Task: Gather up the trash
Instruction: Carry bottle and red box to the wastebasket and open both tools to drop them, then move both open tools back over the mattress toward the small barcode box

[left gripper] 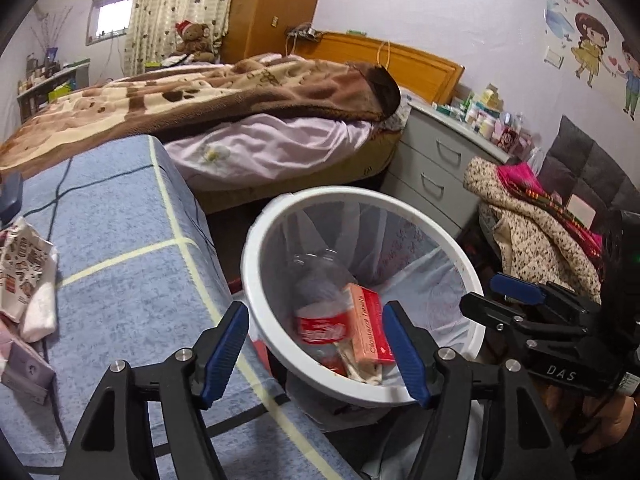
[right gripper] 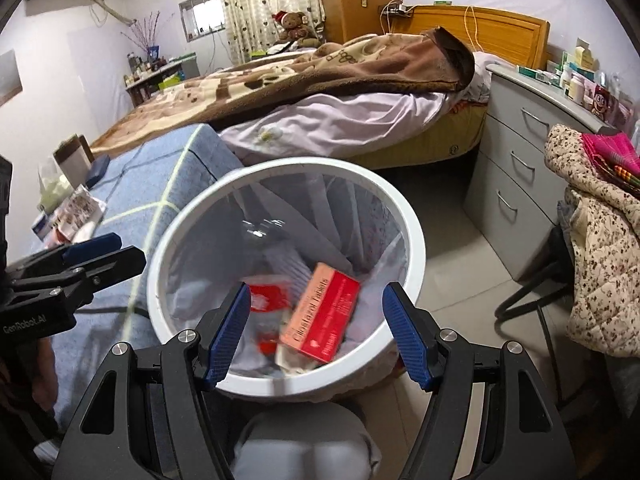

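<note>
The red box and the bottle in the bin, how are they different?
The red box is flat-sided printed cardboard; the bottle is round clear plastic with a red label. The box lies tilted on top, while the bottle reaches deeper into the bin. Both lie inside the white bin.

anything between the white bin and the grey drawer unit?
No: in the right wrist view, only bare pale floor tile lies between the white plastic trash bin and the grey three-drawer unit.

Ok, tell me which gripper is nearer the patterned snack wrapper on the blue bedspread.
Left. The left gripper hangs over the bedspread edge beside the wrapper; the right gripper hangs over the white bin, farther away.
</note>
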The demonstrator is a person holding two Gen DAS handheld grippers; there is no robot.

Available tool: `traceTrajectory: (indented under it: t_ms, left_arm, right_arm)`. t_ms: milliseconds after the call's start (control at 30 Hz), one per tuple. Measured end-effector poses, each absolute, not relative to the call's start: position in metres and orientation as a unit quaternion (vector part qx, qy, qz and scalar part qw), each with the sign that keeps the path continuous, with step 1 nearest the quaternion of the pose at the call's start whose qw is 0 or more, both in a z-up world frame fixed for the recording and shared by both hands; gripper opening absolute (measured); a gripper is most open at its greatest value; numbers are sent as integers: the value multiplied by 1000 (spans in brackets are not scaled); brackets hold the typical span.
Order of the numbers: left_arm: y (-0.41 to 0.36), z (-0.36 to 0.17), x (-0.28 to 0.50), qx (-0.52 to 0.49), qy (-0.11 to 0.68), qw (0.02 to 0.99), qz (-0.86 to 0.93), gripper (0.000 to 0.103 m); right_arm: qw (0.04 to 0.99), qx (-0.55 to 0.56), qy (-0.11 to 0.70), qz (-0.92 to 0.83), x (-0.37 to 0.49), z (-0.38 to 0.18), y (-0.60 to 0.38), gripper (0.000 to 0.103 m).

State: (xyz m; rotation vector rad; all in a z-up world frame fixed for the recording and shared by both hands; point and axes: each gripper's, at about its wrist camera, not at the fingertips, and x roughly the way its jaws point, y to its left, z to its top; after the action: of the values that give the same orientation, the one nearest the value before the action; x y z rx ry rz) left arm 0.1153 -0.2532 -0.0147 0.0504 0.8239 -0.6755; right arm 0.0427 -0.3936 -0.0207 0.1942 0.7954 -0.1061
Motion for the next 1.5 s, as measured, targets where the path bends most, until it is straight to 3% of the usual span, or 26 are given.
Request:
traceTrajectory:
  t_ms: [1500]
  left_arm:
    - [-34,1,34,-36,364,923,-122,69]
  right_arm:
    - [919,41,361,151,34,5,-257,70]
